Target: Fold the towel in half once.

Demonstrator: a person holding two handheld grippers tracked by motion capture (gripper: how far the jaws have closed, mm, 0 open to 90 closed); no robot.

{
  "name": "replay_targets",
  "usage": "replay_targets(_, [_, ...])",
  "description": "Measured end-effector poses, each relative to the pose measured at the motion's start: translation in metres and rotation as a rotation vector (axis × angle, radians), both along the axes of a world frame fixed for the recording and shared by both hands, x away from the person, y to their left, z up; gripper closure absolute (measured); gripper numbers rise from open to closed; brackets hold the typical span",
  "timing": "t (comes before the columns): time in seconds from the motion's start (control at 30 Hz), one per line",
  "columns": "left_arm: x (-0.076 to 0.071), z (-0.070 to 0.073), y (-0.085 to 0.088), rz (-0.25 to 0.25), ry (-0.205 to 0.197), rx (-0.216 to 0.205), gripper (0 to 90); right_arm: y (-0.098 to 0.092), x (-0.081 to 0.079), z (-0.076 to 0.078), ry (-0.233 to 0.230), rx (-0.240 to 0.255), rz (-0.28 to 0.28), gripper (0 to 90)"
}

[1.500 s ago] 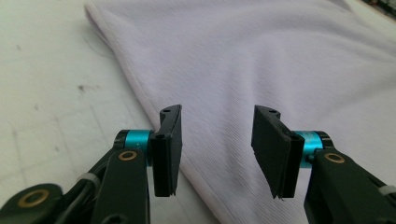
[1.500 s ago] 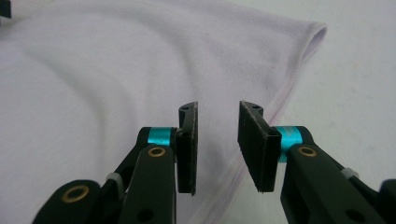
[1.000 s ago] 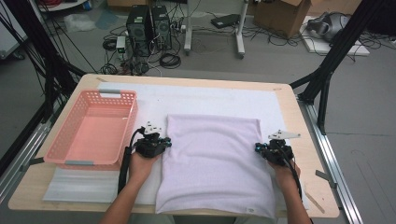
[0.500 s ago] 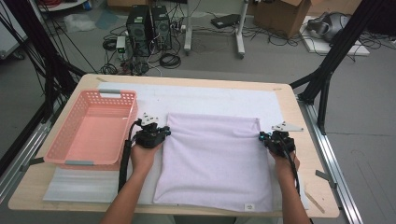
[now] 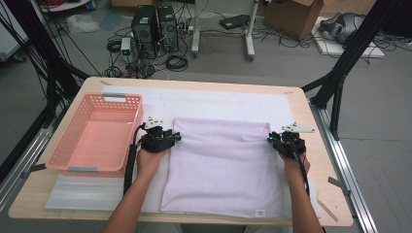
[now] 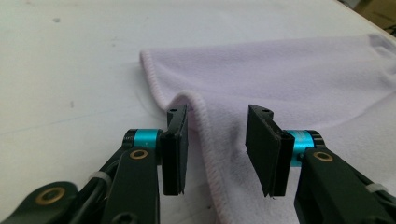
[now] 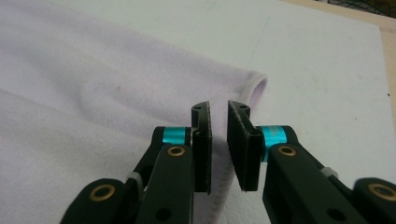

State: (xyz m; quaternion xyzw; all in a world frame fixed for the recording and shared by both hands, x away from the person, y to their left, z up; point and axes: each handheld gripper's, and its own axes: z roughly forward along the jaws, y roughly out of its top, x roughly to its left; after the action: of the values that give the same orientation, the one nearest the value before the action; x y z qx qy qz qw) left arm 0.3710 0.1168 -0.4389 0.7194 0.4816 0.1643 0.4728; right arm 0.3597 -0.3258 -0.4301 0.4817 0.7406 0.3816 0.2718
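A pale lilac towel (image 5: 221,165) lies folded flat on the white mat. My left gripper (image 5: 174,137) is at its far left corner and my right gripper (image 5: 270,139) at its far right corner. In the left gripper view the left gripper (image 6: 217,116) has just been opening. The towel's (image 6: 289,79) raised hem stands between the jaws, leaning on the left pad (image 6: 175,154). In the right gripper view the right gripper (image 7: 218,107) has also just been opening. A narrow gap shows over the towel's (image 7: 93,79) edge.
A pink plastic basket (image 5: 82,169) stands empty at the table's left, close to my left hand. The white foam mat (image 5: 218,99) covers most of the wooden table (image 5: 320,160). Black frame legs and cables stand beyond the far edge.
Both hands slid a little away from the person, drawing the towel's far corners with them, and the towel settled flatter. Both pairs of jaws came apart, the left one wider.
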Motion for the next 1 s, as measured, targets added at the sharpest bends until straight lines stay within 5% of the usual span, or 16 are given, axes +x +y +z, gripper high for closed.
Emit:
replay_targets(0.2, [0.017,0.005,0.000,0.039,-0.011,-0.049,54.1,0.003,0.010,0.007,0.026,0.022,0.051,66.4])
replay_targets(0.33, [0.032,0.003,0.001,0.036,0.016,-0.033,52.5,0.002,0.022,0.013,0.021,0.032,0.059,59.3])
replay_targets(0.57, [0.052,-0.011,-0.011,0.012,0.057,0.016,51.8,0.013,0.047,-0.001,0.092,0.005,0.122,57.2])
replay_targets(0.67, [0.052,-0.013,-0.022,0.001,0.034,0.100,66.1,0.020,0.055,-0.011,0.132,-0.036,0.158,60.6])
replay_targets(0.73, [0.052,-0.012,-0.021,0.000,0.038,0.104,75.9,0.022,0.057,-0.016,0.134,-0.033,0.170,73.5])
replay_targets(0.8, [0.053,-0.012,-0.018,0.007,0.062,0.070,82.5,0.025,0.057,-0.016,0.127,-0.047,0.178,86.7])
replay_targets(0.87, [0.054,-0.009,-0.013,0.031,0.067,0.027,83.7,0.026,0.060,-0.013,0.138,-0.057,0.179,87.9])
replay_targets(1.0, [0.054,-0.002,-0.005,0.065,0.030,-0.077,83.6,0.020,0.062,-0.009,0.079,0.034,0.123,87.9])
